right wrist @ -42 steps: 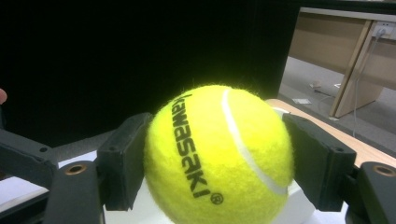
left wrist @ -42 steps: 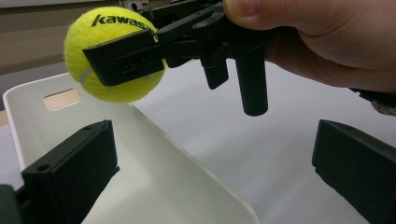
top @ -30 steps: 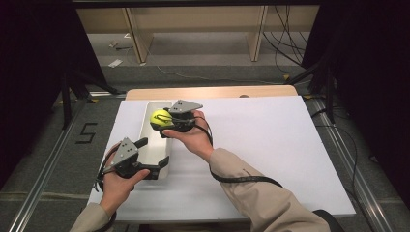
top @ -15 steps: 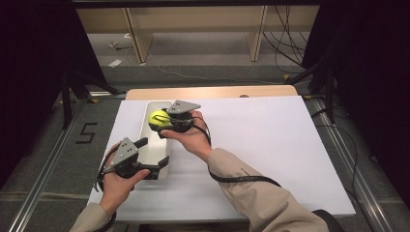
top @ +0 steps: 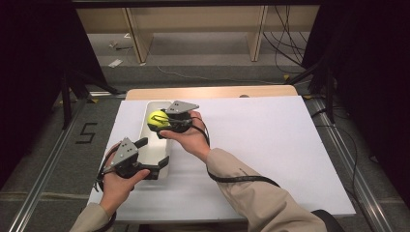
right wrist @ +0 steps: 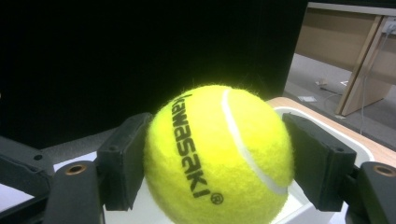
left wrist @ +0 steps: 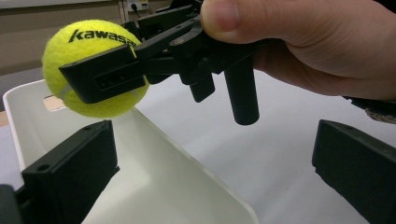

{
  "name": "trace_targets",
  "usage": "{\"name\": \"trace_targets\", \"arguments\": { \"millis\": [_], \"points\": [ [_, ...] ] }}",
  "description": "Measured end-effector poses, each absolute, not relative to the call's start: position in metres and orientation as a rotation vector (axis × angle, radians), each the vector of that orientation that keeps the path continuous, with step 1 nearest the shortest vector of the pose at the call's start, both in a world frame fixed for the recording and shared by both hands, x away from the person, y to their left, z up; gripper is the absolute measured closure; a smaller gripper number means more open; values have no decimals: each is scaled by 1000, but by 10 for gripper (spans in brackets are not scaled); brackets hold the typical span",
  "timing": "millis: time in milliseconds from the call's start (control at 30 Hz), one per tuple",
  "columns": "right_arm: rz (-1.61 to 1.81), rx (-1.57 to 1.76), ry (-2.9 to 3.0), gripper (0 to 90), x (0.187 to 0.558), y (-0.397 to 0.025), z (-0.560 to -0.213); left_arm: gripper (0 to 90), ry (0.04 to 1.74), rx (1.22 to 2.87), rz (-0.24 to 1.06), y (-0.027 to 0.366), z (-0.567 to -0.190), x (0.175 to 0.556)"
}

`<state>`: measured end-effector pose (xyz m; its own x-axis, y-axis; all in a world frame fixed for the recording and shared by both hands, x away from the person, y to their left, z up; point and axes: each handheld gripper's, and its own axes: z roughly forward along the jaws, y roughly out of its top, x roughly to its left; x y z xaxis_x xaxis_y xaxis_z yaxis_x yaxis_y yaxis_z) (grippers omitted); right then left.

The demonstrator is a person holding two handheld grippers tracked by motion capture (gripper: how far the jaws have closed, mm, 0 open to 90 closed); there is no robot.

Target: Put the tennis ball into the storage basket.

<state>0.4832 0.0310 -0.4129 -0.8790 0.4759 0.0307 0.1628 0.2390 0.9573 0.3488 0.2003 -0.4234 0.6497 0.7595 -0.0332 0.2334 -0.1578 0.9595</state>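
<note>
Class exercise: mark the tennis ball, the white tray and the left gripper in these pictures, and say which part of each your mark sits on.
tennis ball (right wrist: 219, 158): right gripper view, on its yellow felt beside the lettering.
white tray (left wrist: 187, 186): left gripper view, on its inner side wall.
left gripper (top: 151, 154): high view, midway between its open jaws, over the tray's near end.

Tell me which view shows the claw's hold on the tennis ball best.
Right gripper view: the tennis ball sits squeezed between both jaws, logo facing out. Left gripper view shows it side-on above the white bin; high view shows it small.

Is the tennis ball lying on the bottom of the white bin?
No, the tennis ball hangs clamped in the right gripper above the white bin.
</note>
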Motion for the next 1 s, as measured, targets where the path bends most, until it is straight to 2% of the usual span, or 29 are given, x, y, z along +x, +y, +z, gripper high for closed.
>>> {"name": "trace_targets", "arguments": {
  "millis": [1000],
  "points": [
    [1671,597,2266,277,484,37,-418,0,816,1711,551,200,-423,348]
  ]
}}
